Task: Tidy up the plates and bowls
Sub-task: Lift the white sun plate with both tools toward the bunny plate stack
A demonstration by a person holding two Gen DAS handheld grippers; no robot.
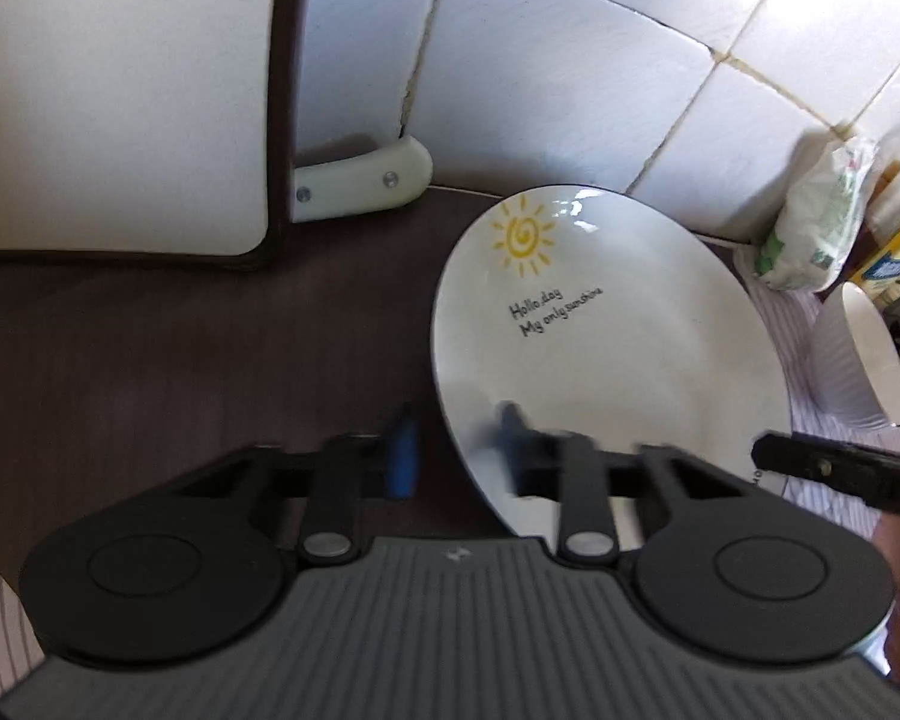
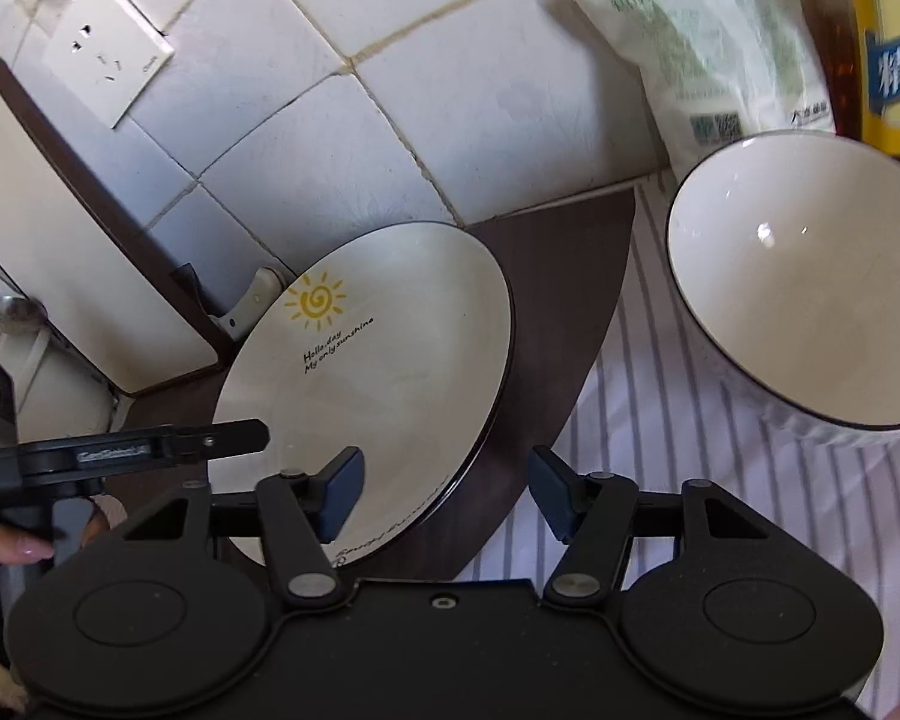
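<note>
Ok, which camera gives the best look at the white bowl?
The right wrist view: the white bowl shows its whole rim and inside, on the striped cloth. The left wrist view catches it only small, side-on at the right edge.

A home kitchen: white tiled wall (image 2: 426, 90) with a wall socket (image 2: 109, 48), a dark wood-grain desk (image 1: 180, 348), a cutting board (image 1: 120, 90) leaning upright, a sun-printed plate (image 2: 378, 372), a white bowl (image 2: 810, 288) and packaged groceries (image 2: 702, 42).
</note>
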